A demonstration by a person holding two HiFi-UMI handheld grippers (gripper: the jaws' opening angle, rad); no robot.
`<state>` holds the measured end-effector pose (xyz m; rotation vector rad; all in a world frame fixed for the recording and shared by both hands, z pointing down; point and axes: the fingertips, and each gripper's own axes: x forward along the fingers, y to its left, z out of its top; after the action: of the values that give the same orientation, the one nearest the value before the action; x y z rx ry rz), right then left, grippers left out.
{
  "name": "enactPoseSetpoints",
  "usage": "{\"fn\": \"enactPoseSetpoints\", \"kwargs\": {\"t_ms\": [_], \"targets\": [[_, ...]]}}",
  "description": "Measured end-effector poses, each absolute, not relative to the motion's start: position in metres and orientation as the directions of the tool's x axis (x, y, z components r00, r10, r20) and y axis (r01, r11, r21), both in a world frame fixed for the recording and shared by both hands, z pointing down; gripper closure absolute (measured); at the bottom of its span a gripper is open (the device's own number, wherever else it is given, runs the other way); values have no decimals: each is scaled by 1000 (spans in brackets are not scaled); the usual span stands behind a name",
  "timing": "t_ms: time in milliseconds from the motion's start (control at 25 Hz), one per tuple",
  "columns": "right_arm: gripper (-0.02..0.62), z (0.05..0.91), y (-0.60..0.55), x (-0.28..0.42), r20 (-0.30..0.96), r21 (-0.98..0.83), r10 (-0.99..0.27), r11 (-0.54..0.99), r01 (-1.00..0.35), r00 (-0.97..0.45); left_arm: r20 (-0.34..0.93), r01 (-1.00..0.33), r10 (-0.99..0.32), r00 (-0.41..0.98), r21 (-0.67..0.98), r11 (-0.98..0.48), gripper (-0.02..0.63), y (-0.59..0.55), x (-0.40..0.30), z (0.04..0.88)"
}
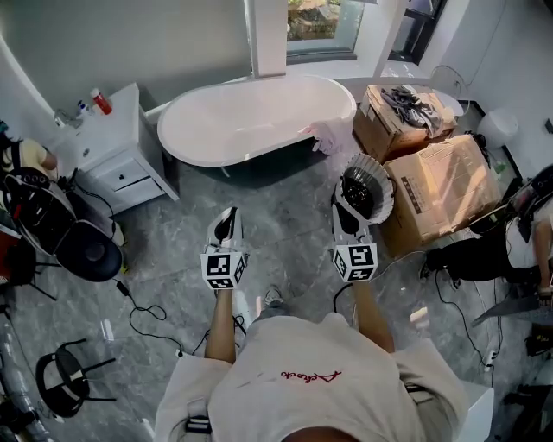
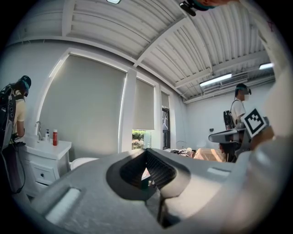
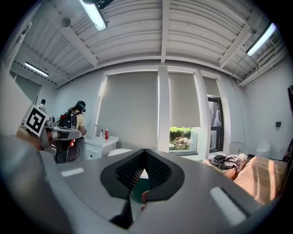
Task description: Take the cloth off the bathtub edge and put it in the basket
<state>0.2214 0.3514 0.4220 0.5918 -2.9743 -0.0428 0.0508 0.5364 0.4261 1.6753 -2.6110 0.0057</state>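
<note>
my left gripper (image 1: 226,223) and right gripper (image 1: 346,205) are both closed, holding nothing. the pink cloth (image 1: 327,135) hangs bunched over the bathtub (image 1: 251,121) rim

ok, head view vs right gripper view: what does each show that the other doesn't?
Head view only: the basket, the black stool, the floor cables, and a clear look at the pink cloth on the bathtub edge. Right gripper view only: the ceiling strip lights. Both: the bathtub, the white vanity with its red bottle, and the grey clothes on the cardboard box.
</note>
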Motion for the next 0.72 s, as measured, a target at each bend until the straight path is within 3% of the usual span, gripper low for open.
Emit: {"fn": "enactPoseSetpoints", "kwargs": {"t_ms": [400,720], "targets": [[589,414,319,127,90,58,-395,918,-391,-914,33,-915,-915,-403,22,403,601,501,-42,424],[589,421,302,99,78,58,-431,902,-427,-899,29,-928,-928,-373,12,373,601,480,-78,429]]}}
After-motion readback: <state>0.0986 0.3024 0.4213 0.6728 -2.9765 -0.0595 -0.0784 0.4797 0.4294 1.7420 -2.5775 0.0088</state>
